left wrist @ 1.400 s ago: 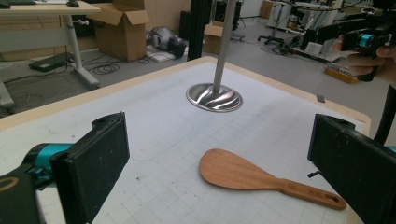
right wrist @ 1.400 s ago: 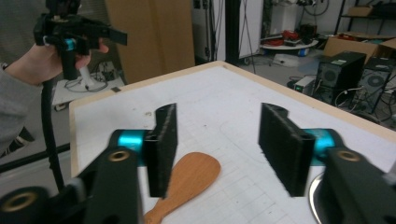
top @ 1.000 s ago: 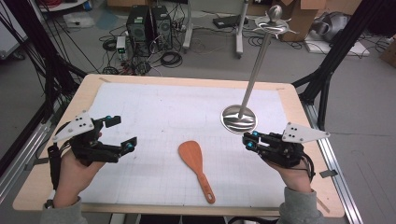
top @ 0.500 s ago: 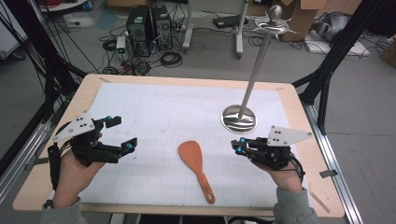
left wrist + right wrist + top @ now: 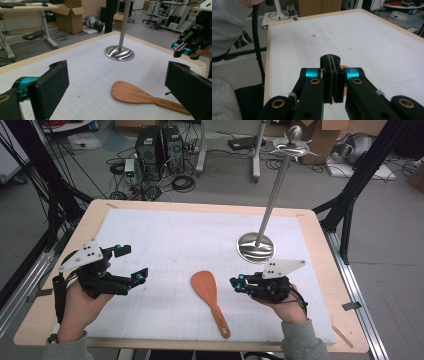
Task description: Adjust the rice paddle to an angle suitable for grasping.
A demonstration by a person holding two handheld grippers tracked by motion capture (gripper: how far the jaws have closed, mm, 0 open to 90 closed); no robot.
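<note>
A cluttered lab floor with computer towers, cables and cardboard boxes surrounds a wooden-edged worktop (image 5: 320, 270) covered by a white gridded mat (image 5: 190, 240).

Nearest the person, at about six o'clock on the mat in the high view, lies a wooden spatula (image 5: 210, 299), flat, its blade toward twelve o'clock and its handle running back toward five o'clock. Nothing grips it.

At about four o'clock, just beside the spatula's blade, the right gripper (image 5: 237, 283) points toward nine o'clock at the spatula. Its jaws have just been closing and now stand clenched pad to pad with nothing between them, as the right gripper view (image 5: 333, 82) shows; a sliver of the orange wood shows just behind them. At about eight o'clock, well apart from the spatula, the left gripper (image 5: 131, 264) hovers with its jaws released and wide, empty; in the left gripper view (image 5: 120, 97) the spatula lies between them, farther out.

Farther off, at about two o'clock, a steel stand (image 5: 256, 247) rises on a round base, its pole tilting up to a hook-ringed top.

Judged from this, the work is at its start: the spatula is untouched and nothing hangs on the stand. With the right jaws clenched, a nudge or a reopening for a grasp seems the likely next step.
</note>
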